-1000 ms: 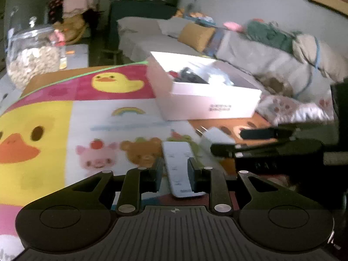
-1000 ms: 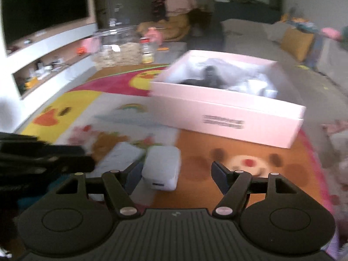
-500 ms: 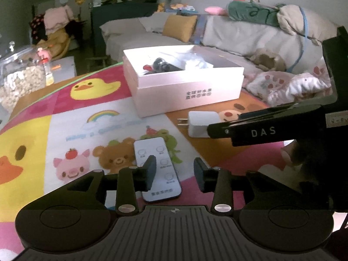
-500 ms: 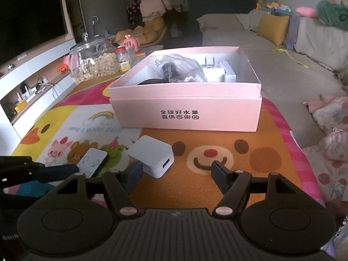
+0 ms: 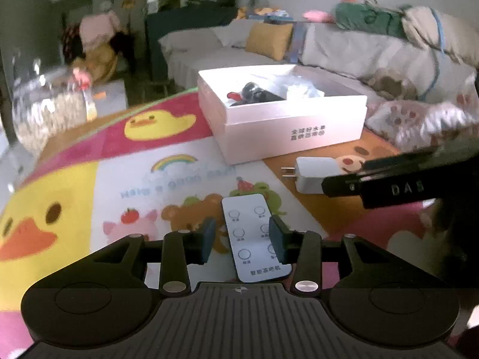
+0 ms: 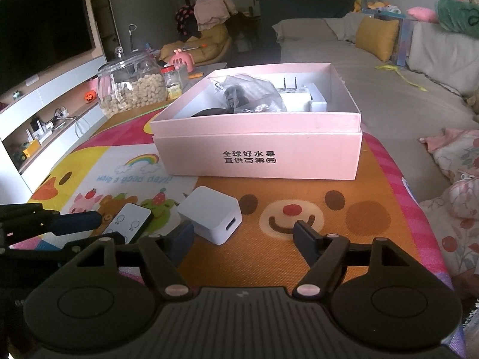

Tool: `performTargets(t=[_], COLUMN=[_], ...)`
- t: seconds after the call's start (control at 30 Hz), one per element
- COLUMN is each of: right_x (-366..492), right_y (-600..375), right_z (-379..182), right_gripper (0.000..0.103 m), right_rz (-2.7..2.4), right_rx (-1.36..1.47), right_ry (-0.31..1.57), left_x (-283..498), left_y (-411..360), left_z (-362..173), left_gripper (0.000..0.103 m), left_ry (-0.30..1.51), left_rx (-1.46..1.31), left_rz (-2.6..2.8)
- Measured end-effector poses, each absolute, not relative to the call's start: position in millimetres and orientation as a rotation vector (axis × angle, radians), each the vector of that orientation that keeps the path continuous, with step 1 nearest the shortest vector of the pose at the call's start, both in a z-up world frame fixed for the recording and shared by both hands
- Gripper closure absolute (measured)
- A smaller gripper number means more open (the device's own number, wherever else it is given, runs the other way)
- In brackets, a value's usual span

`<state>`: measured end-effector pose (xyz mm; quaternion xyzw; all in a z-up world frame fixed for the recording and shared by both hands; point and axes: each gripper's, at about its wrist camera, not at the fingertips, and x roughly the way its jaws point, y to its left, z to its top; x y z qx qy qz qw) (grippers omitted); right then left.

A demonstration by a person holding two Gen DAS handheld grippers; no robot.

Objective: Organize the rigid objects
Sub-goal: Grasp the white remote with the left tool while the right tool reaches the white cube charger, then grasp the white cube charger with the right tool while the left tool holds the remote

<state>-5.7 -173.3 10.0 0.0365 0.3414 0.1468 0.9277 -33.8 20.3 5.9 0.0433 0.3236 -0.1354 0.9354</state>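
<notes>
Both grippers' jaws are opening: left gripper [image 5: 242, 237] straddles a flat white plastic remote [image 5: 254, 236] with round buttons; right gripper [image 6: 244, 239] spreads beside a white cube charger [image 6: 211, 214] on the cartoon mat [image 6: 299, 254].

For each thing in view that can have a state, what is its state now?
Pink box: open, no lid, items inside.
White remote: flat on the mat, between the left jaws, not pressed.
White charger: lying on the mat, not gripped.
Glass jar: lid on, partly filled.
Left gripper: jaws opening.
Right gripper: jaws opening, empty.
</notes>
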Motion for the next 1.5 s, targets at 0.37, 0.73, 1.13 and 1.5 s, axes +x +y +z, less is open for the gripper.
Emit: performTargets(t=[0.37, 0.73, 1.13, 1.5], right_x=[-5, -5, -3, 26], right_y=[-173, -171, -172, -126], right_z=[10, 9, 12, 14], right_gripper=[0.027, 0.026, 0.027, 0.027], right_rz=[0.303, 0.297, 0.106, 0.27], right_rx=[0.072, 0.061, 0.049, -0.04], right_ry=[0.701, 0.704, 0.672, 0.745], left_x=[-27, -28, -29, -29], left_y=[13, 29, 39, 38], left_z=[-1, -3, -5, -6], left_gripper=[0.06, 0.059, 0.059, 0.059], left_ry=[0.683, 0.652, 0.643, 0.642], left_rx=[0.029, 0.006, -0.049, -0.045], left_rz=[-0.31, -0.288, -0.283, -0.281])
